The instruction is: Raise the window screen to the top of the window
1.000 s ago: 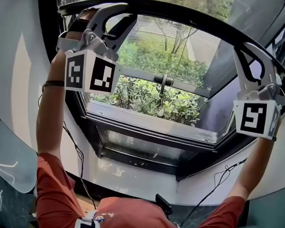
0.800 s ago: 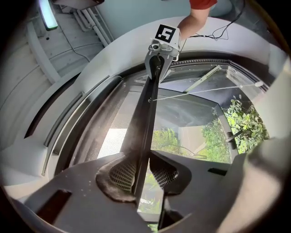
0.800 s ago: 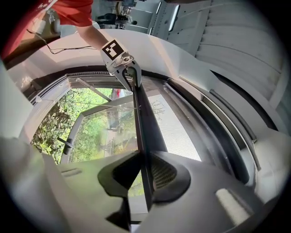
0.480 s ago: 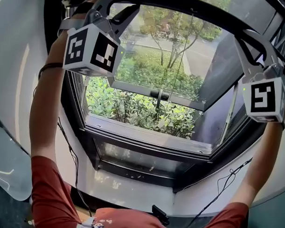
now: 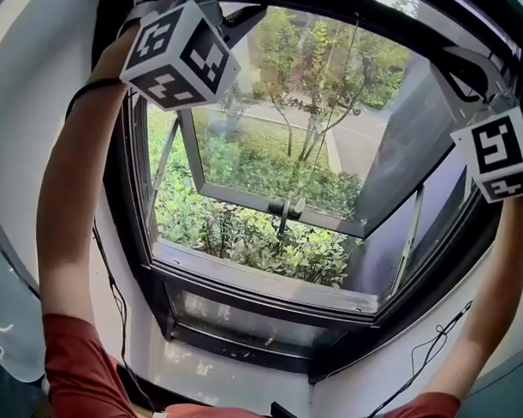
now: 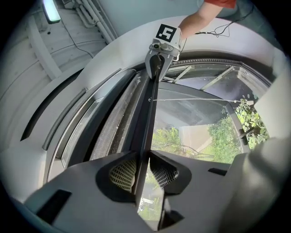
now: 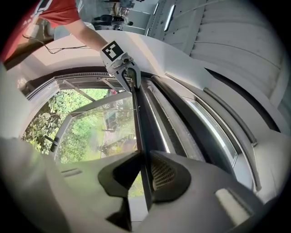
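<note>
I held the bottom bar point(image 6: 146, 113) of the window screen at two places, well apart, so that it would rise level and not jam. My left gripper point(image 6: 144, 172) was pinched on this thin bar, and my right gripper point(image 7: 146, 175) as well. The bar ran straight out from between each gripper's jaws, above the open sash point(image 5: 245, 197), and I judged it near the top.

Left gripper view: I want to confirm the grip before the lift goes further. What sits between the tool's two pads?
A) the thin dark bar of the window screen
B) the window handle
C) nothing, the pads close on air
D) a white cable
A: the left tool has its meshed pads pressed on either side of the thin dark screen bar, which runs straight out from between them.
</note>
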Demonstrator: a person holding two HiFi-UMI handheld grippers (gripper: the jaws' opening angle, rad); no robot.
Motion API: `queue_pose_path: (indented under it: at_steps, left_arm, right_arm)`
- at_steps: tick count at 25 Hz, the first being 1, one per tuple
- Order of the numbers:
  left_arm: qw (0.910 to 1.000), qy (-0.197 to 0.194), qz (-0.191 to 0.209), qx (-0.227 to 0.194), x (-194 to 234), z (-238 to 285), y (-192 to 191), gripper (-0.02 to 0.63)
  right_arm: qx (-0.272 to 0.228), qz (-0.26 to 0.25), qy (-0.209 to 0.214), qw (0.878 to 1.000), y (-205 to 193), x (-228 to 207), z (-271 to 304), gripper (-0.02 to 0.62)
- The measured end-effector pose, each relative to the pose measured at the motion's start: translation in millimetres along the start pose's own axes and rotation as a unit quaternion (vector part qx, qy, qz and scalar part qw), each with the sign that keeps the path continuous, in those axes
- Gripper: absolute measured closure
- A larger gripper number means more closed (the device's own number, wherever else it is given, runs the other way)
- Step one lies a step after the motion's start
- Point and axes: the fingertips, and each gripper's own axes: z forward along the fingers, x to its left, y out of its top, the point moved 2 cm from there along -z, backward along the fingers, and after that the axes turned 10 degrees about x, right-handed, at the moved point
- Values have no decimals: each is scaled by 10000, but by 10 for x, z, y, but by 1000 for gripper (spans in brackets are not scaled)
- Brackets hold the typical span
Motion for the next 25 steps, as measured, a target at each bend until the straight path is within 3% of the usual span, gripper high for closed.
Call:
queue_pose_path:
  at_steps: [8,20,25]
  left_arm:
    - [9999,32,48,83,394,181,83,514]
    - [9955,889,255,196,859,362,199,517]
    - [9940,1060,137,242,972,386,208,518]
  right_arm:
    - [173,79,-34,9998,39,-409,144,523]
    - [326,254,-430,9982,144,-929,291,521]
    - [377,258,-700,9965,182,-1046,326,522]
